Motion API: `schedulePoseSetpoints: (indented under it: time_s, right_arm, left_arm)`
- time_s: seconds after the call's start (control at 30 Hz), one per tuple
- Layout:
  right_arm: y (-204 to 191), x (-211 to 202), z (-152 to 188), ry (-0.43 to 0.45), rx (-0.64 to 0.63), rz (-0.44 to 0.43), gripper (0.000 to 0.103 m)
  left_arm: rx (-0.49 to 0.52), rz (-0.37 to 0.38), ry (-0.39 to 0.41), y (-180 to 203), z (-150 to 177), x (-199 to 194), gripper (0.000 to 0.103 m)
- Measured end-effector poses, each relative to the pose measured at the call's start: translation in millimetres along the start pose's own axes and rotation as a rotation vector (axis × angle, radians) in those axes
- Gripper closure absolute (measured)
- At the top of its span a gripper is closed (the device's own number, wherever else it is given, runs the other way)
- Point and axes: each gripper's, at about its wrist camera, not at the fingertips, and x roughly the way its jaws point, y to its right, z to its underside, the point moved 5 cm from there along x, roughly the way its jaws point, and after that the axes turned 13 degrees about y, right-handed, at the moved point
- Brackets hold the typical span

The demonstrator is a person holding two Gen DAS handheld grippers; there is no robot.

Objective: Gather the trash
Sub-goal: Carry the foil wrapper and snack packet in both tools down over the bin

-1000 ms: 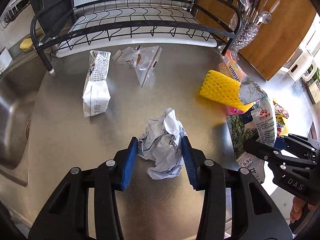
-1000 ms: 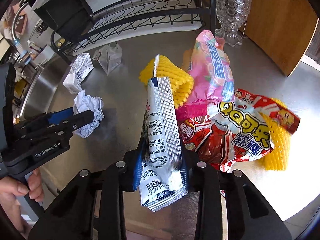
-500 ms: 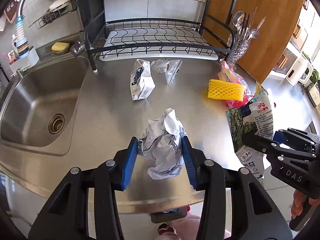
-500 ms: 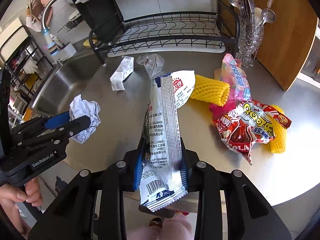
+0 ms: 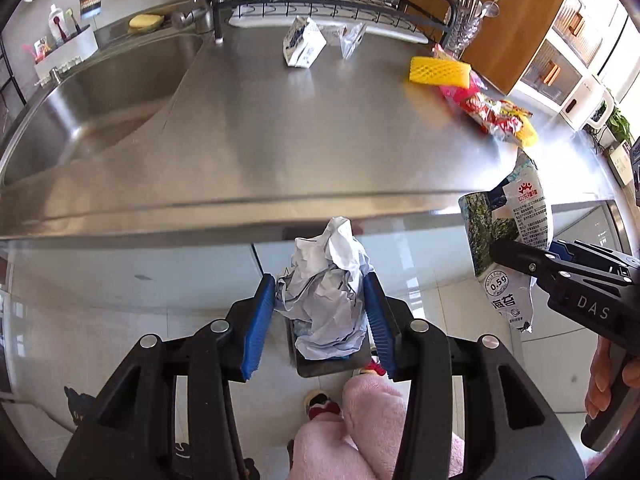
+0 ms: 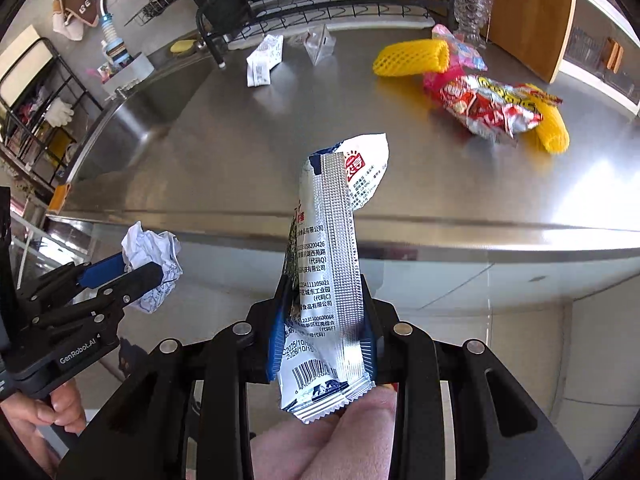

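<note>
My left gripper (image 5: 320, 312) is shut on a crumpled white paper ball (image 5: 324, 292), held off the counter's front edge above a dark bin (image 5: 332, 360) on the floor. It also shows in the right wrist view (image 6: 132, 276) with the paper ball (image 6: 154, 254). My right gripper (image 6: 324, 336) is shut on a silver snack wrapper (image 6: 332, 272), held in front of the counter edge. The right gripper (image 5: 532, 258) and the wrapper (image 5: 508, 236) show at the right of the left wrist view.
On the steel counter (image 5: 280, 140) lie a milk carton (image 5: 302, 42), a clear bag (image 5: 352, 38), yellow foam netting (image 5: 438, 72) and red snack wrappers (image 5: 496, 114). A sink (image 5: 92, 92) is at left, a dish rack (image 5: 320, 4) behind. My pink-trousered leg (image 5: 360, 432) is below.
Both grippers have pulled back from over the counter to beyond its front edge, still holding the paper ball and the wrapper. The bin and floor have come into view.
</note>
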Motion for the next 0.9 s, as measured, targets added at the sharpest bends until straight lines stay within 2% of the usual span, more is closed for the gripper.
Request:
schedulePoseSetpoints:
  time_s: [0.17, 0.33, 0.47, 0.6, 0.77, 0.9]
  right_arm:
    - [1.1, 10.4, 43.2, -0.06, 0.022, 0.003, 0.071]
    - [5.3, 38.9, 86.2, -0.112, 0.021, 0.022, 0.071]
    - [11.6, 75.2, 124.2, -0.165, -0.014, 0.043, 0.071]
    - [24.1, 116.3, 157.4, -0.211, 0.033, 0.038, 0.071]
    - [37.8, 167.0, 187.0, -0.263, 0.103, 0.025, 0.071]
    - [45.7, 204.1, 201.9, -0.292, 0.109, 0.03, 0.071]
  left_arm:
    - [-0.02, 0.004, -0.062, -3.5, 47.4, 11.7, 0.06]
    - [-0.019, -0.013, -0.127, -5.4, 94.5, 40.4, 0.06]
    - [-0.001, -0.031, -0.18, -8.7, 130.8, 73.9, 0.06]
    - [-0.005, -0.04, -0.218, -14.8, 159.3, 111.8, 0.06]
    - [-0.014, -0.049, -0.249, -19.1, 186.3, 161.2, 0.06]
    - [0.009, -0.044, -0.292, -17.2, 207.4, 201.2, 0.06]
